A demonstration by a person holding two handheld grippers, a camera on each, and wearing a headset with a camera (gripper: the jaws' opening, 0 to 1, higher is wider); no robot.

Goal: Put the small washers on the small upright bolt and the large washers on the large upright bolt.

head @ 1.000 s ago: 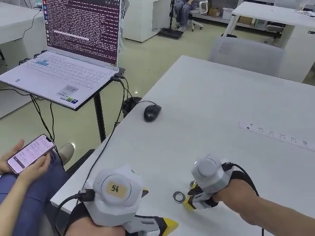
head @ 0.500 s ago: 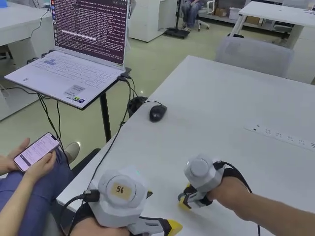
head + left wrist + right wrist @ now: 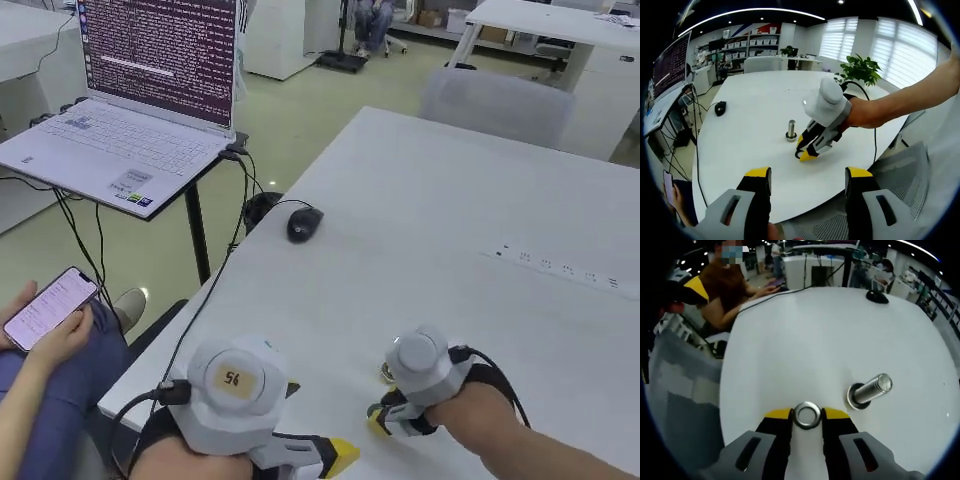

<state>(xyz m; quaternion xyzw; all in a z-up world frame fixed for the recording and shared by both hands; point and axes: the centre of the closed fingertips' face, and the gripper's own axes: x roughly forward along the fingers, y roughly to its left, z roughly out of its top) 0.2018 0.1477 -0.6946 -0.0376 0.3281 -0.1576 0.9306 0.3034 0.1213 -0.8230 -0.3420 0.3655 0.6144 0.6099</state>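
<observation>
White counter [image 3: 450, 220]: broad bare surface runs from the work area to the far edge; both tools sit close to the near edge, with little margin behind them. Laptop [image 3: 120, 140] on a stand off the counter's left side, well apart from the work. Grey chair [image 3: 495, 105] against the far edge. Power strip [image 3: 560, 272] lies flat toward the right; open surface between it and the tools. Left tool [image 3: 808, 175]: jaws spread, nothing between them, low at the near edge. Right tool [image 3: 807, 421]: jaws pinching a washer [image 3: 807, 414] at the tips, held flat just above the counter. Mouse [image 3: 304, 224] near the left edge, cable trailing off it. Upright bolt [image 3: 871, 389] stands just beside the right tool's tips, not touching; a dark ring at its foot cannot be identified. Change: one second ago the washer lay loose on the counter beside the right tool; it now sits in that tool's grip.
</observation>
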